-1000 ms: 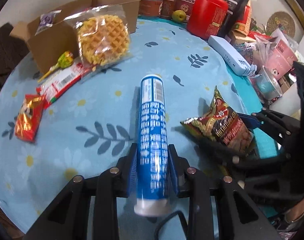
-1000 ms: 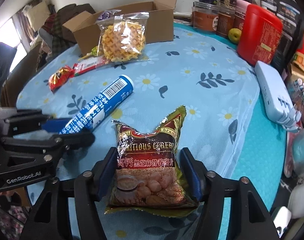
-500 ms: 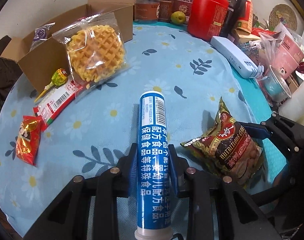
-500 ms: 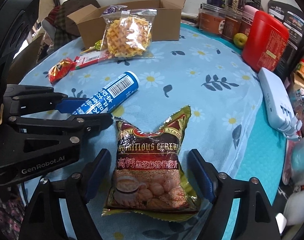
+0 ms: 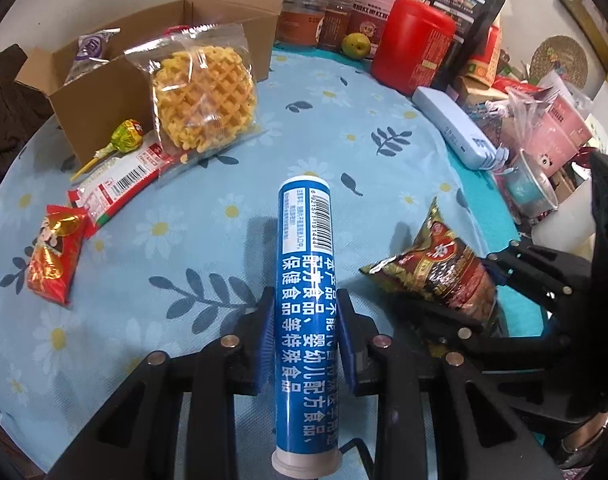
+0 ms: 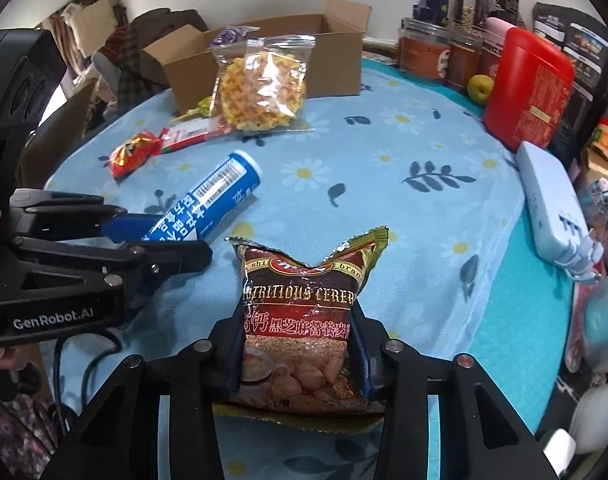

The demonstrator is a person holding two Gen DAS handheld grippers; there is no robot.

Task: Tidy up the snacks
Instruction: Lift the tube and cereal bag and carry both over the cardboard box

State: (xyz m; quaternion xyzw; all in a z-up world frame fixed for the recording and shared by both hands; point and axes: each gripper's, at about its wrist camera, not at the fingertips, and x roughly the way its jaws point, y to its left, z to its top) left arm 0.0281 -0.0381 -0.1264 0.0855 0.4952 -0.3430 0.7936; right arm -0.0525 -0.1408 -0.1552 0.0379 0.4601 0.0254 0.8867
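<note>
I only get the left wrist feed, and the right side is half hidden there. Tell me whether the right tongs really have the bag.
Observer: Yes. In the right wrist view the right tongs are shut on the bag, pinching it from both sides.
Operator: Read me its front.
Observer: It says "Nutritious Cereal", with the printed face turned up toward the camera.

Floral-cloth table (image 5: 208, 248): cardboard box (image 5: 104, 96), waffle pack (image 5: 204, 98), maybe lollipop (image 5: 126, 140).
</note>
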